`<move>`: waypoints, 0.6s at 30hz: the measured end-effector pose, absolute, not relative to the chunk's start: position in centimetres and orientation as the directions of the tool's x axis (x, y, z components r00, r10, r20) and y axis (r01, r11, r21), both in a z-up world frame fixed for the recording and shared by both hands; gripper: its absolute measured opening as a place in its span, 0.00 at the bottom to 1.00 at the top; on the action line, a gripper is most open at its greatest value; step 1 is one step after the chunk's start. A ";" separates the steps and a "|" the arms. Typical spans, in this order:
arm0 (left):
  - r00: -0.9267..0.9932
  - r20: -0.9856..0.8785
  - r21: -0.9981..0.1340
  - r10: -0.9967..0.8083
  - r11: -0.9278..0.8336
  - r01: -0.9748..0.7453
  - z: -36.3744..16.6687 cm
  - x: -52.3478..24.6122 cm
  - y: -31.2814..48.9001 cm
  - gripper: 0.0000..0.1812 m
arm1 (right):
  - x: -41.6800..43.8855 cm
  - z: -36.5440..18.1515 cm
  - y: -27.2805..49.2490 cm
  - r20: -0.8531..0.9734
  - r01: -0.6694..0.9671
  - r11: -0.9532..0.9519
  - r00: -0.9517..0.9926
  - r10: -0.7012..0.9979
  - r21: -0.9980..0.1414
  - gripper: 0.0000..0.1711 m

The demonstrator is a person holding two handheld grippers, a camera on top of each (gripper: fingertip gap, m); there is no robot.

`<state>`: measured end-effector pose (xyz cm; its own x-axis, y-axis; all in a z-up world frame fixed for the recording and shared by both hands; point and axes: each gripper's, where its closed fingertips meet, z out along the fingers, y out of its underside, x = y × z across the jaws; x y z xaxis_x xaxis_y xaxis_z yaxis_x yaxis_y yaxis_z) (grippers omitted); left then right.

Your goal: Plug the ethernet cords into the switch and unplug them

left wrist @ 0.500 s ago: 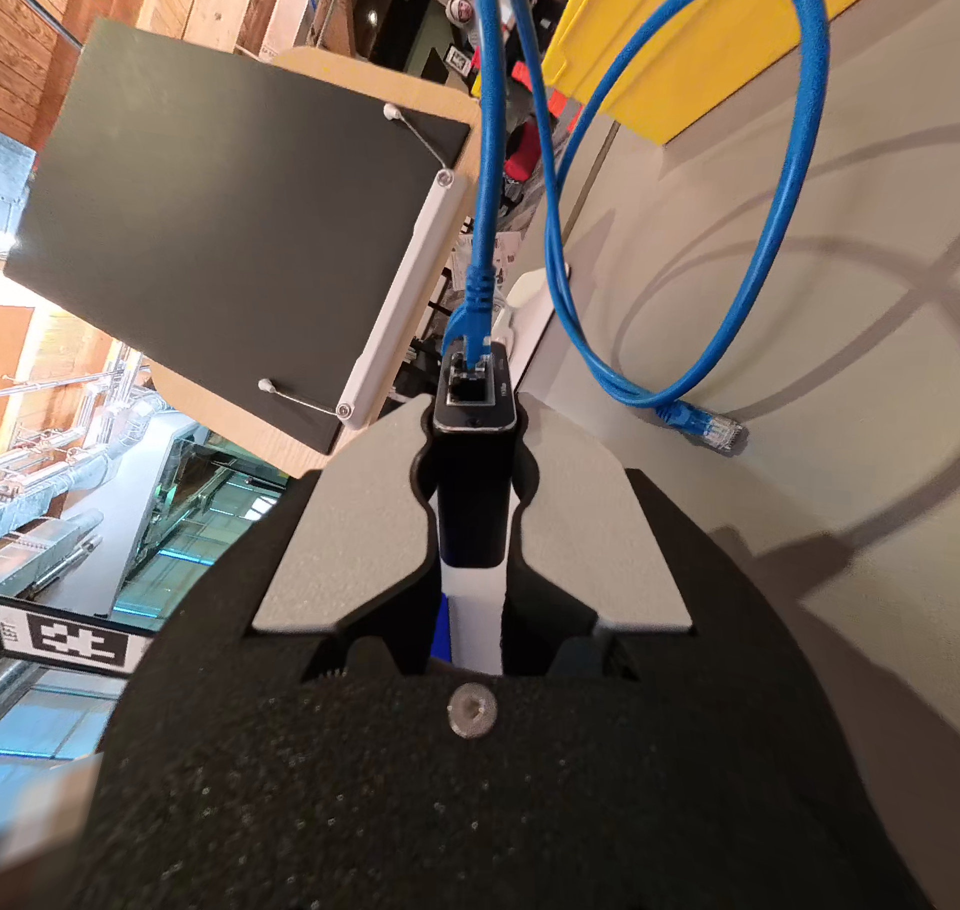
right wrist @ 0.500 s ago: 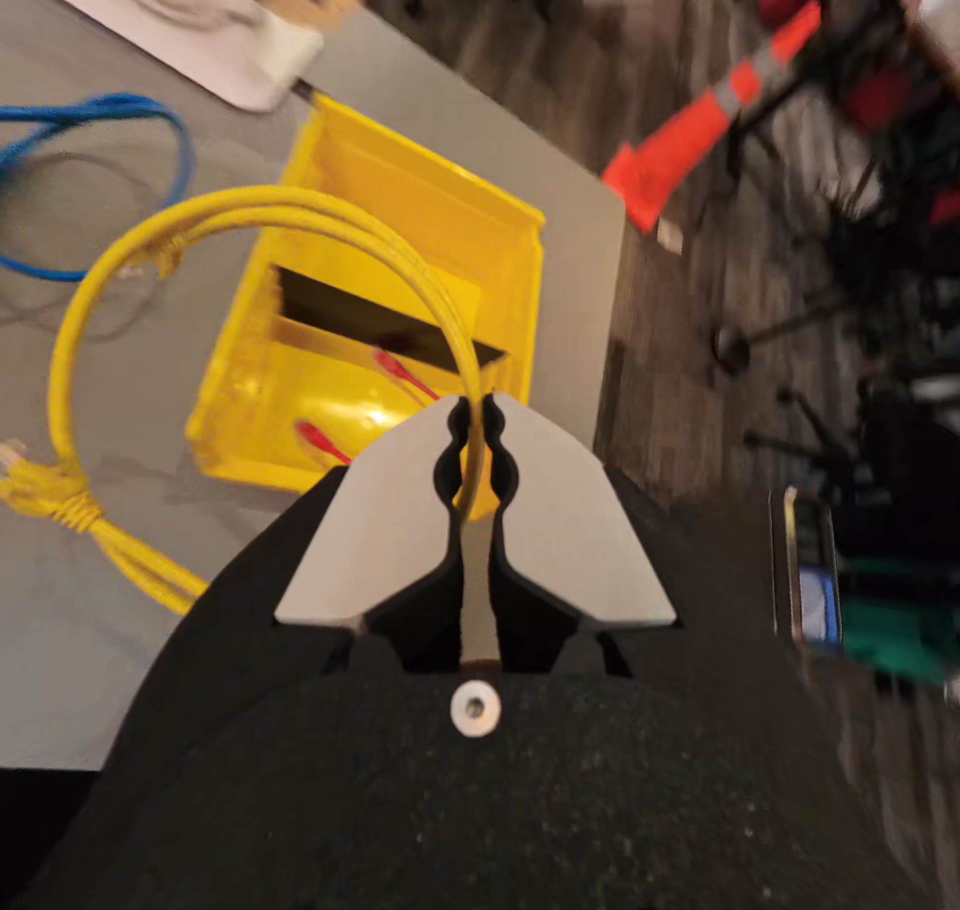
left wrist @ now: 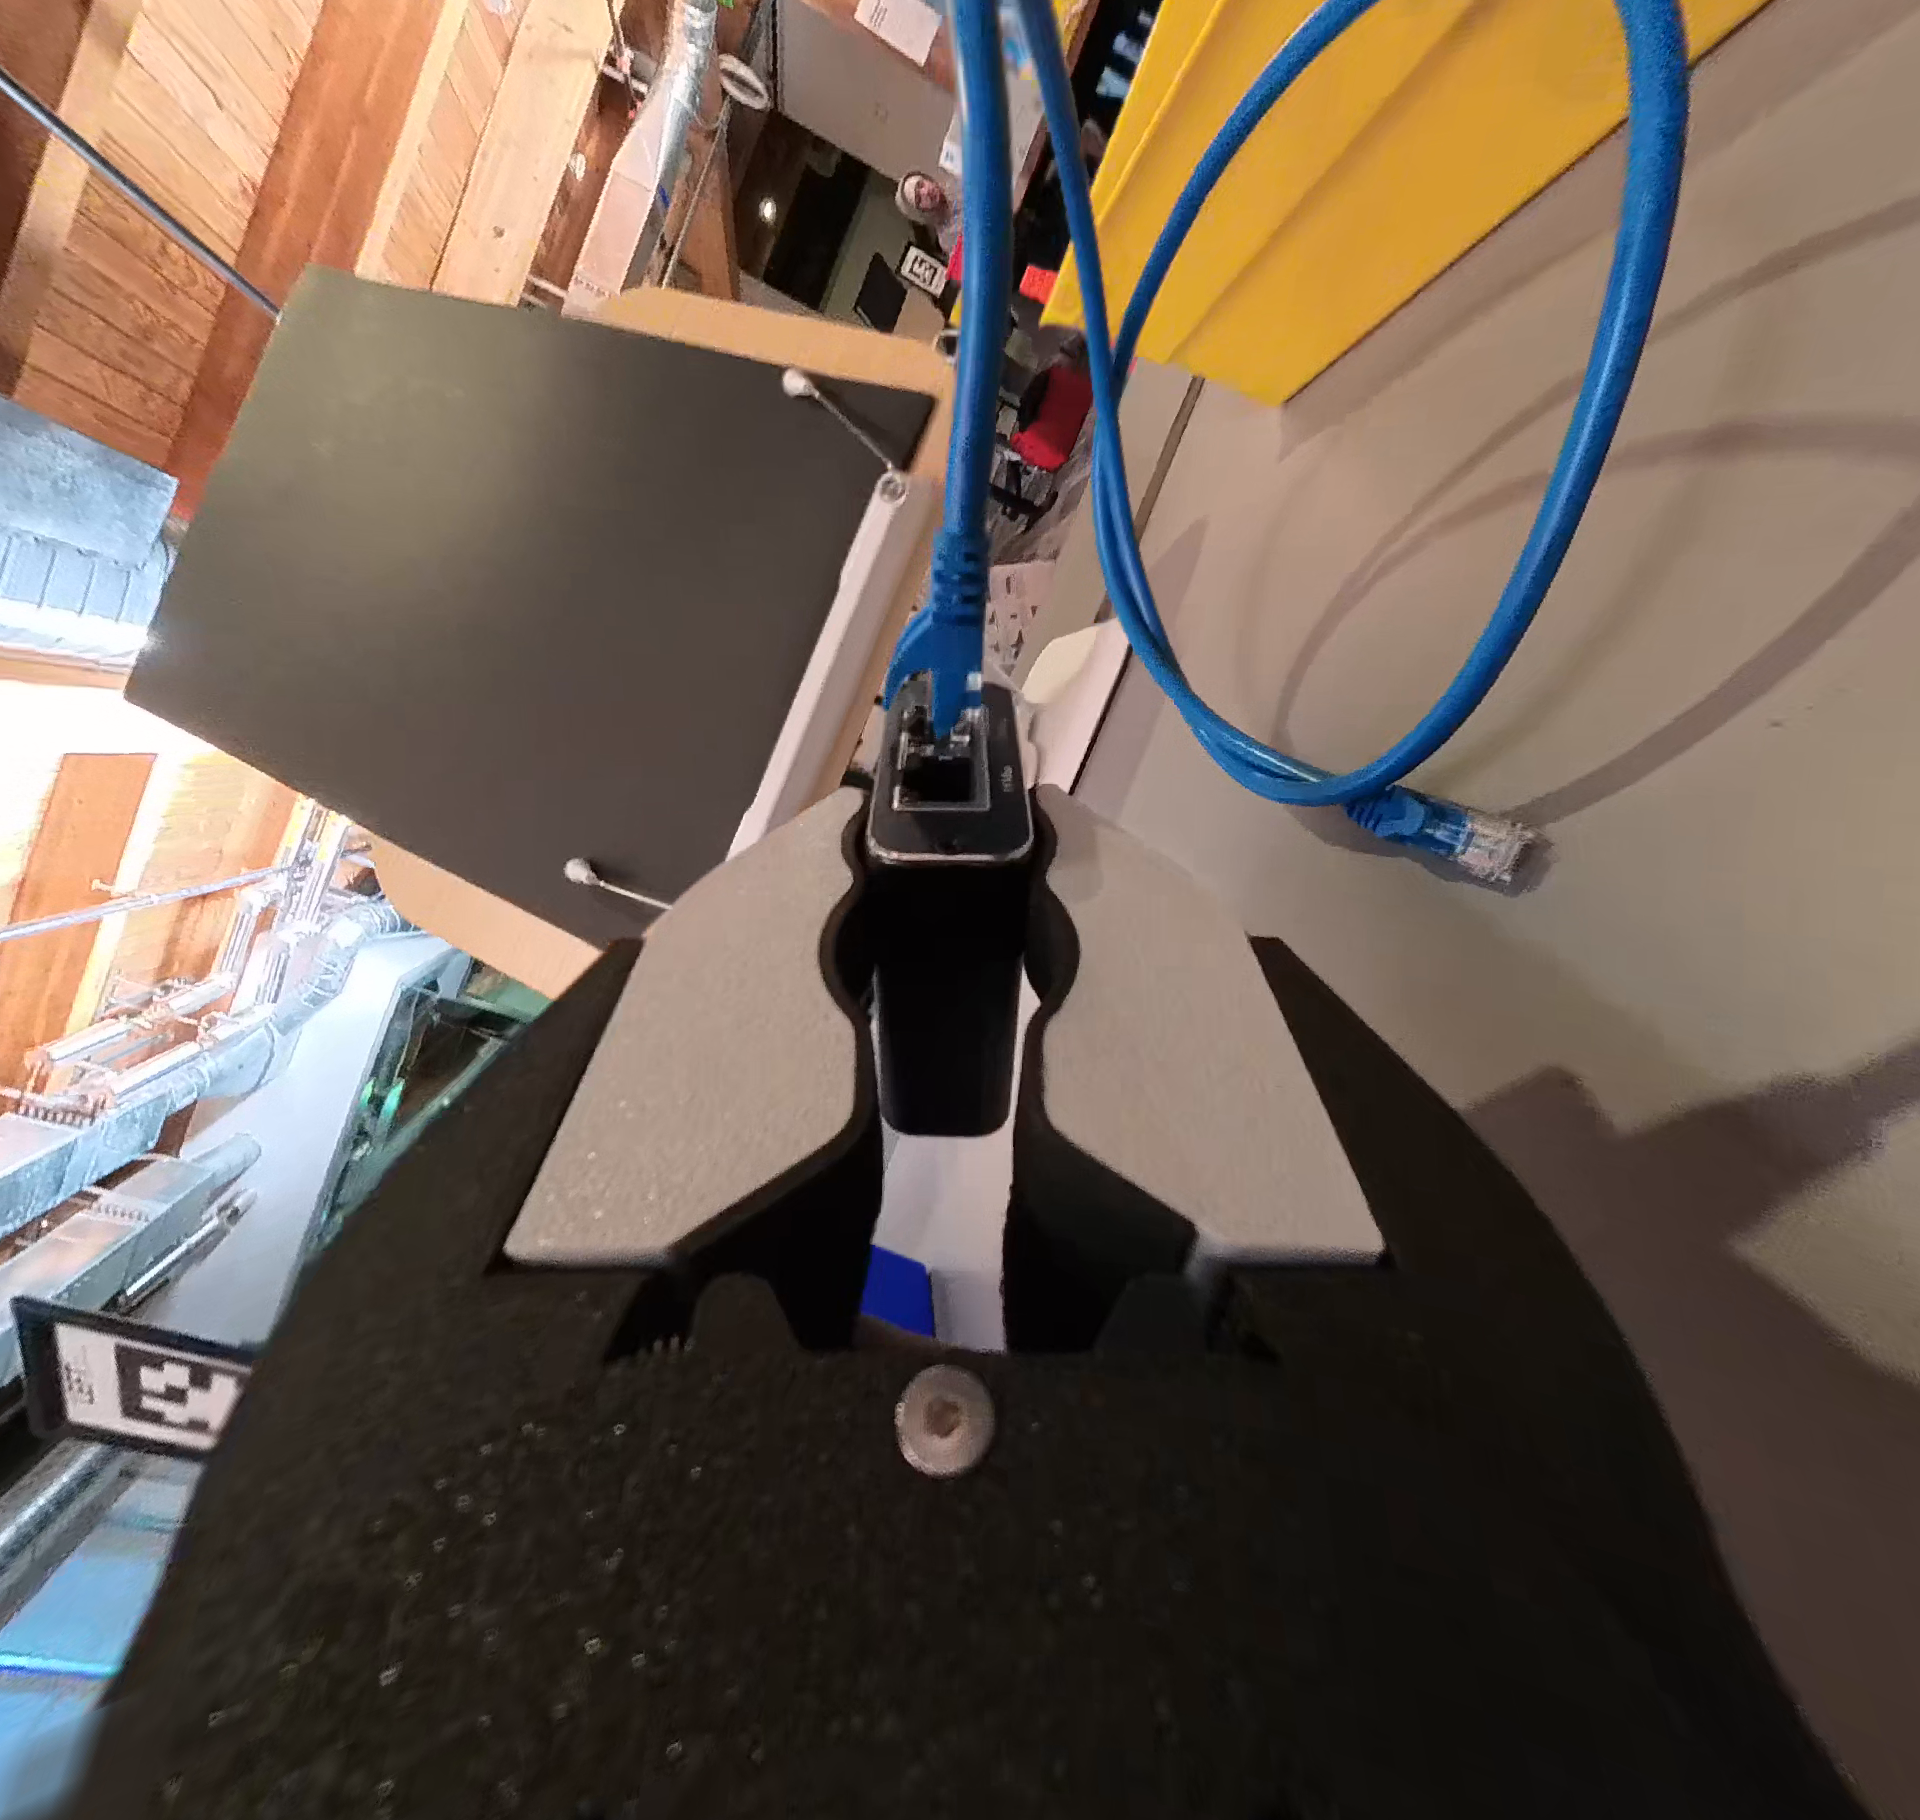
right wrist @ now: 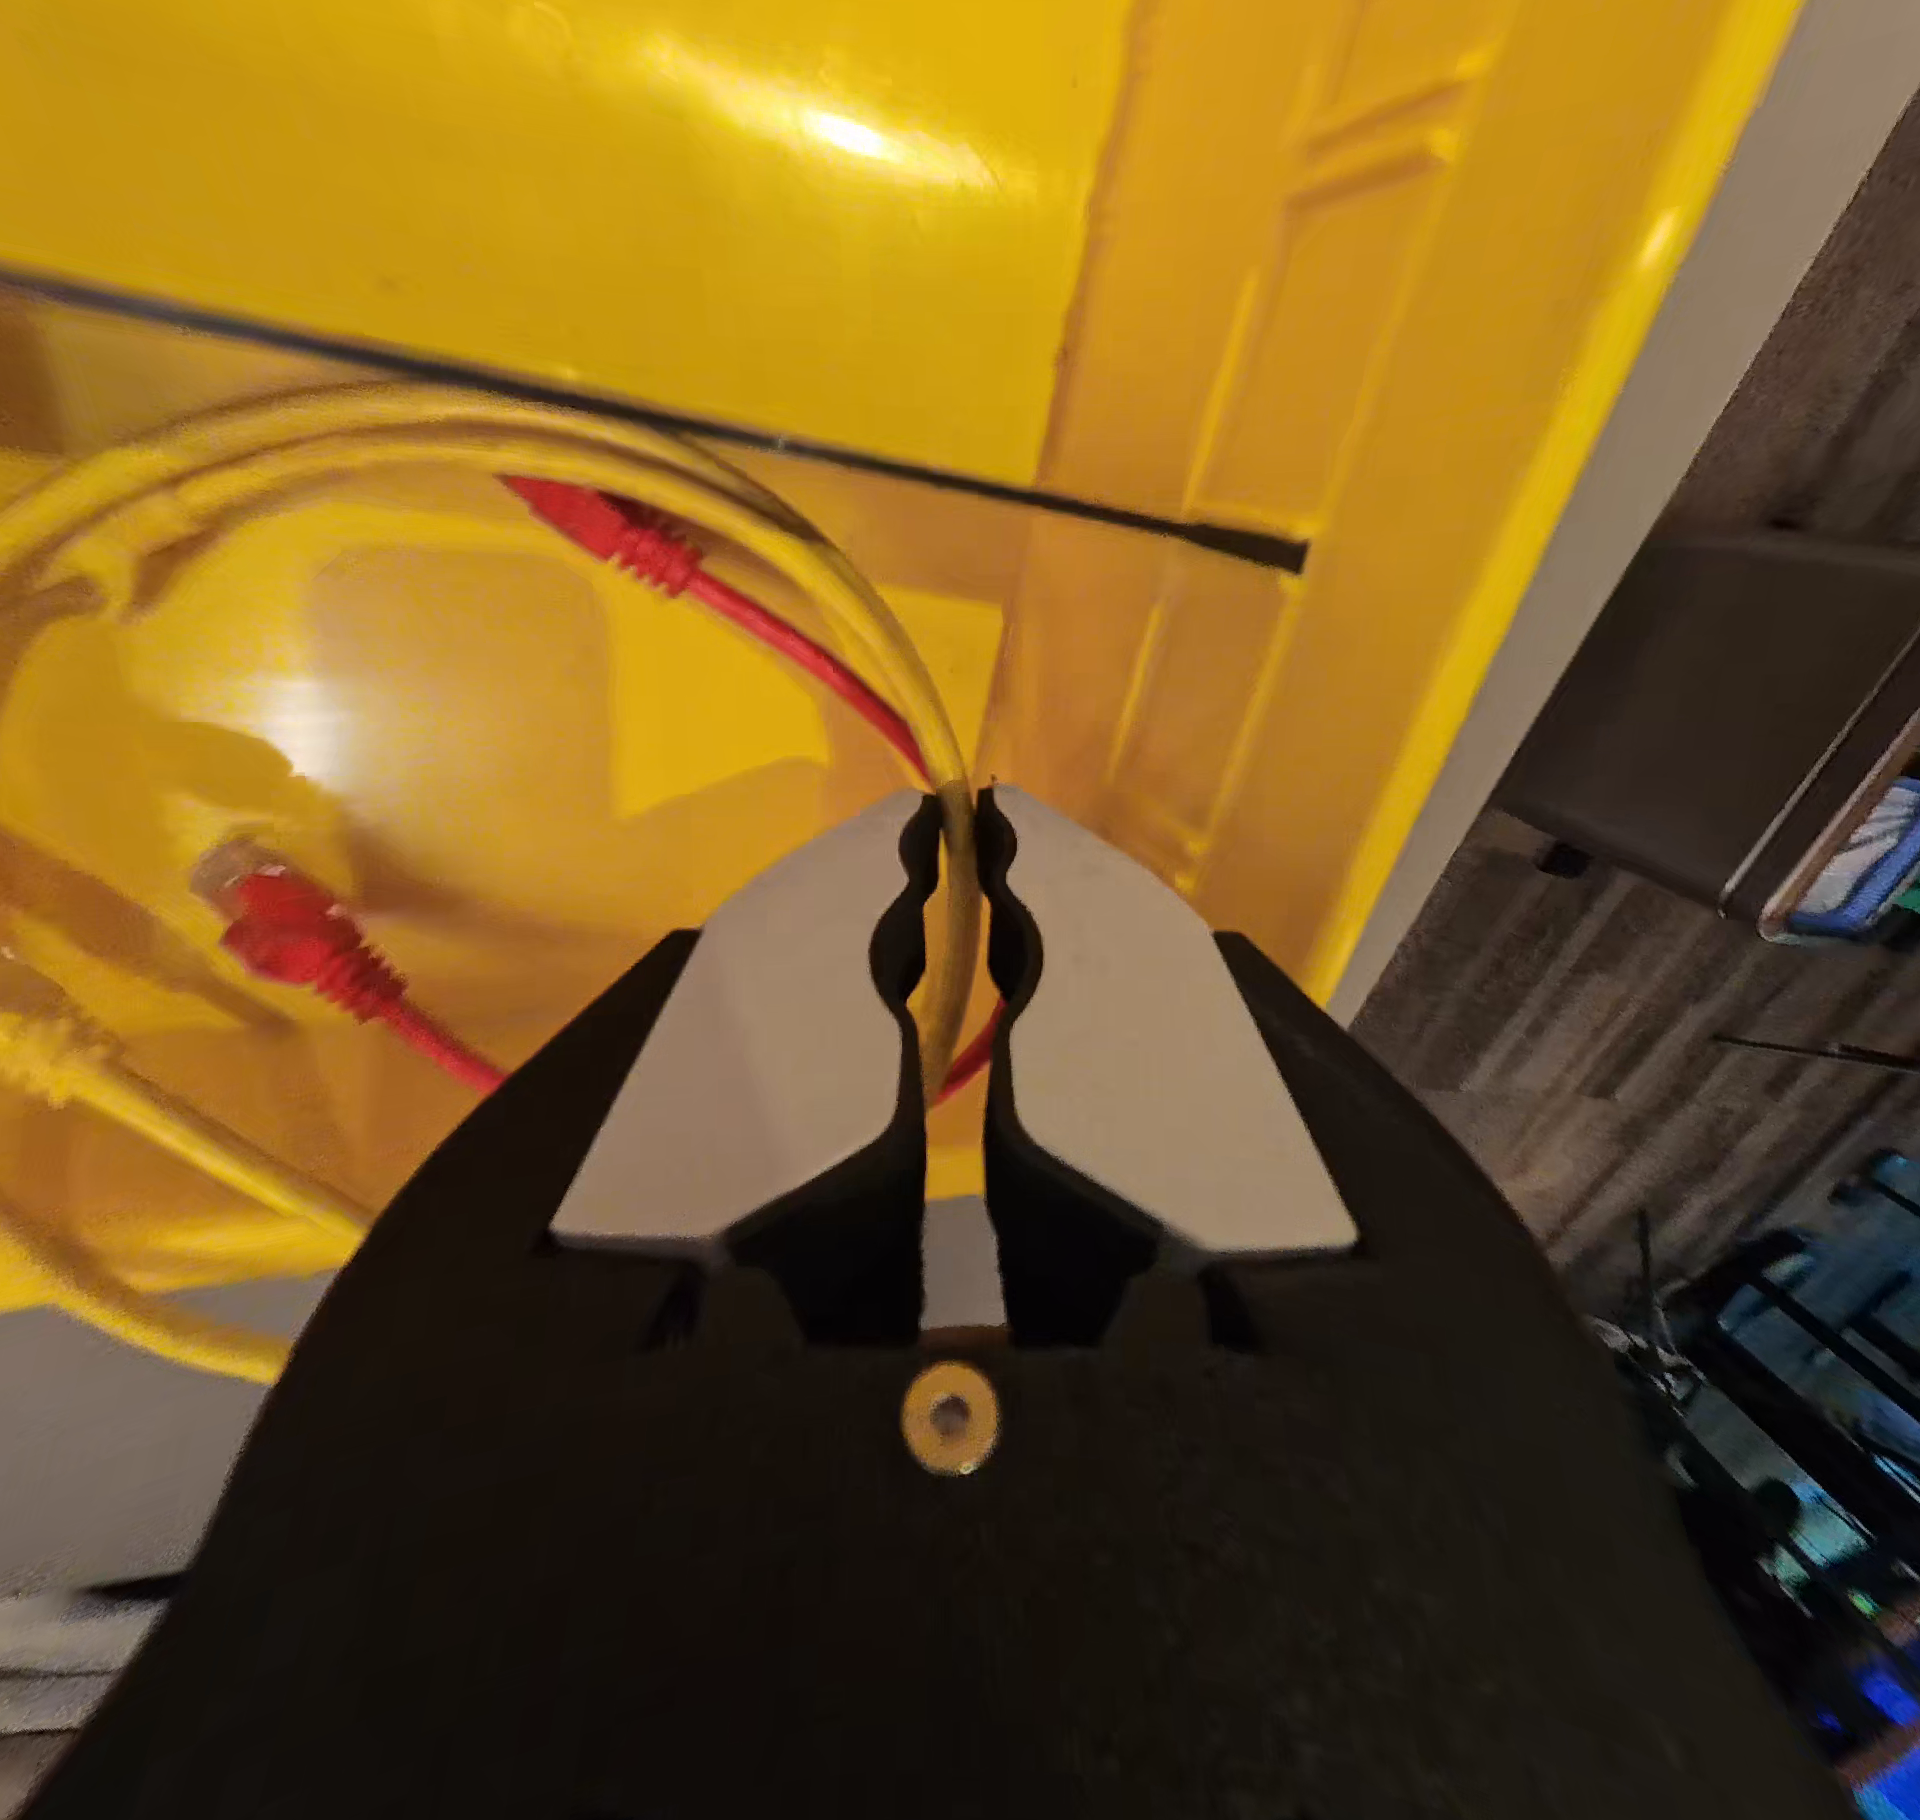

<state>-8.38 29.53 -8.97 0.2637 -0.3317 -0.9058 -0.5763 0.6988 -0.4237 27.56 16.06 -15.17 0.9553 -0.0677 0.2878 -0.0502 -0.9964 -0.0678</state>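
switch (left wrist: 951,949), black, clamped upright in left gripper (left wrist: 951,835), ports facing away from camera. blue cord (left wrist: 1621,399) has one plug seated in the far port, the near port sits bare; it loops over the grey table (left wrist: 1558,939), its second plug (left wrist: 1455,830) lying loose there. room: wood-panelled wall, metal ducting, dark board (left wrist: 499,565) on a tan stand. right gripper (right wrist: 958,804) closed on a yellow cord (right wrist: 312,440), over the yellow bin (right wrist: 623,108) on the table. bin holds one red cord (right wrist: 779,638), two red plugs visible. count: three cords, one switch, one bin.
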 end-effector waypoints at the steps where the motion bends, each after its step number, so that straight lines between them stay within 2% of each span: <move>1: 0.258 -0.908 -0.419 -0.330 0.707 -0.570 -9.0 -8.3 29.3 0.13 | 28.1 -15.6 16.3 0.309 -0.050 -0.998 0.949 -0.062 -0.048 0.04; 4: 0.240 -0.900 -0.435 -0.364 0.714 -0.548 -9.4 -8.0 28.8 0.14 | 29.0 -16.2 16.9 0.339 -0.041 -0.998 0.939 -0.057 -0.054 0.05; 6: 0.204 -0.894 -0.444 -0.398 0.733 -0.516 -9.9 -7.6 28.1 0.14 | 28.7 -16.3 17.3 0.308 -0.030 -0.995 0.950 -0.060 -0.099 0.09; 9: 0.164 -0.895 -0.437 -0.415 0.746 -0.503 -10.7 -7.3 27.7 0.14 | 27.9 -13.2 17.7 0.330 -0.033 -0.972 0.938 -0.111 -0.232 0.20; 11: 0.139 -0.880 -0.461 -0.454 0.747 -0.479 -11.2 -7.1 27.2 0.14 | 25.1 -8.9 18.9 0.361 0.067 -0.911 0.928 -0.093 -0.407 0.22; 13: 0.120 -0.877 -0.463 -0.465 0.753 -0.467 -11.4 -7.0 26.9 0.14 | 18.2 -4.9 20.5 0.311 0.237 -0.774 0.949 0.054 -0.587 0.23; 15: 0.093 -0.873 -0.463 -0.479 0.755 -0.464 -11.8 -6.8 26.7 0.13 | 7.8 -3.0 21.3 0.252 0.429 -0.566 0.896 0.366 -0.704 0.25; 16: 0.081 -0.869 -0.468 -0.488 0.758 -0.454 -11.9 -6.8 26.4 0.14 | 3.0 -3.0 20.9 0.266 0.521 -0.458 0.817 0.511 -0.720 0.27; 18: 0.053 -0.862 -0.473 -0.503 0.764 -0.440 -12.2 -6.7 25.8 0.14 | -3.0 -5.1 20.3 0.399 0.719 -0.297 0.626 0.670 -0.628 0.27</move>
